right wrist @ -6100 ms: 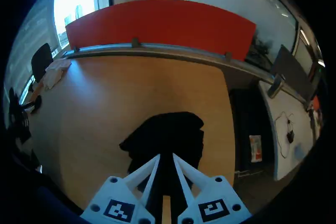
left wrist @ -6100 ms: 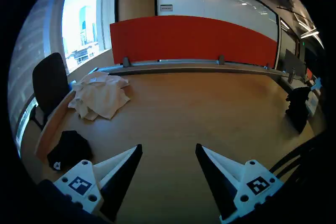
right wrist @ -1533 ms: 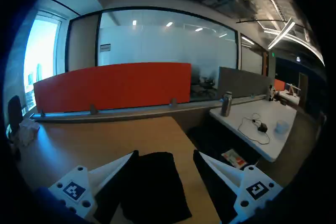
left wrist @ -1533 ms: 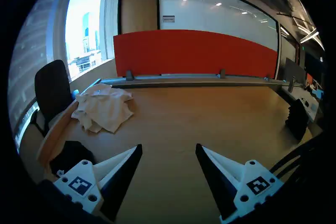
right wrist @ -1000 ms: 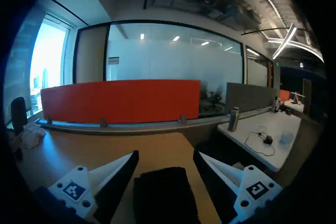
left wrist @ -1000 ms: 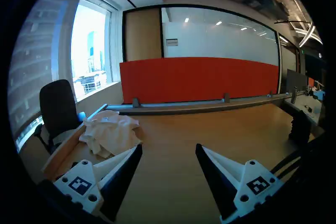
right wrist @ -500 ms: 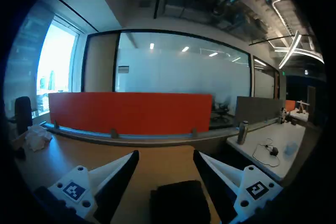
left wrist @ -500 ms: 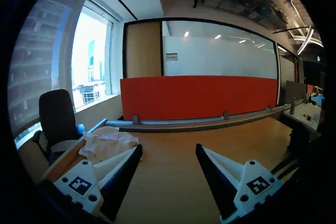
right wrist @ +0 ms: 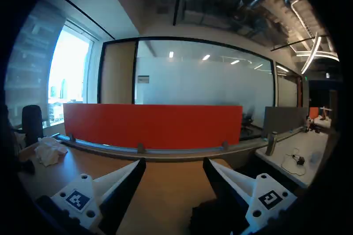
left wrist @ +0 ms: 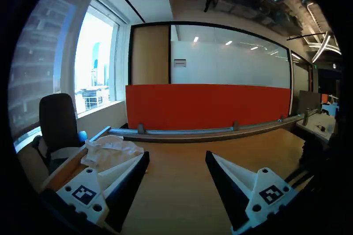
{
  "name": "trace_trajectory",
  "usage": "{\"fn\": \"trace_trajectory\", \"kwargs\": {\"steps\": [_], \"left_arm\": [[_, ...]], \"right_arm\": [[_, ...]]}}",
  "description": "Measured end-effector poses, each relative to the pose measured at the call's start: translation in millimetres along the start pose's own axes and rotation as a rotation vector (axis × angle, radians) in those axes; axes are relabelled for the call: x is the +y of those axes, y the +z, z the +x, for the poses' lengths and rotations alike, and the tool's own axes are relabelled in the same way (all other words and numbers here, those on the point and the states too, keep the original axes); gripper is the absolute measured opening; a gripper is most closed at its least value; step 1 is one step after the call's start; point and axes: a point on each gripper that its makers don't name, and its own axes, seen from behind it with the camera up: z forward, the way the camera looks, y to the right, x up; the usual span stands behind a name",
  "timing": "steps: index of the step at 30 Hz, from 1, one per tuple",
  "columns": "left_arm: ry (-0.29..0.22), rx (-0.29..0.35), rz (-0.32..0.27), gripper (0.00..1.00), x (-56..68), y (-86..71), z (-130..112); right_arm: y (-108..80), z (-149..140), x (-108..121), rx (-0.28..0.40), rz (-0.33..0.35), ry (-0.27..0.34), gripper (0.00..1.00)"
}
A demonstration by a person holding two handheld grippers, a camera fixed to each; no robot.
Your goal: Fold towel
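Note:
A crumpled pile of white towels (left wrist: 109, 150) lies at the far left of the wooden desk (left wrist: 185, 182), just beyond my left gripper's left finger. My left gripper (left wrist: 176, 161) is open above the desk with nothing between its fingers. At the right desk edge stands a dark stack of folded cloth (left wrist: 312, 150). In the right gripper view, my right gripper (right wrist: 174, 166) is open and holds nothing. A folded black towel (right wrist: 211, 218) lies low on the desk (right wrist: 167, 182) under its right finger. The white towels (right wrist: 48, 151) sit far off to the left.
An orange divider (left wrist: 207, 106) runs along the desk's back edge. A black office chair (left wrist: 55, 120) stands left of the desk by the window. A neighbouring white desk (right wrist: 291, 155) with a bottle (right wrist: 270, 143) and cables lies to the right. A small dark item (right wrist: 26, 166) rests near the white pile.
Both grippers have tilted upward, so the desk and towels have sunk lower in each view. The right gripper, earlier shut over the black towel, is open; that towel has slid down and right.

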Motion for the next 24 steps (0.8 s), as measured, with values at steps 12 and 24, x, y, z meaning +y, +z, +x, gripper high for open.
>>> {"fn": "trace_trajectory", "kwargs": {"steps": [12,24], "left_arm": [[-0.013,0.017,-0.006,0.94,-3.3,1.7,8],[-0.026,0.020,-0.013,0.94,0.4,4.5,5]], "right_arm": [[6.2,8,-63,0.010,0.044,-0.010,1.00],[6.2,14,-95,0.009,0.066,0.025,1.00]]}}
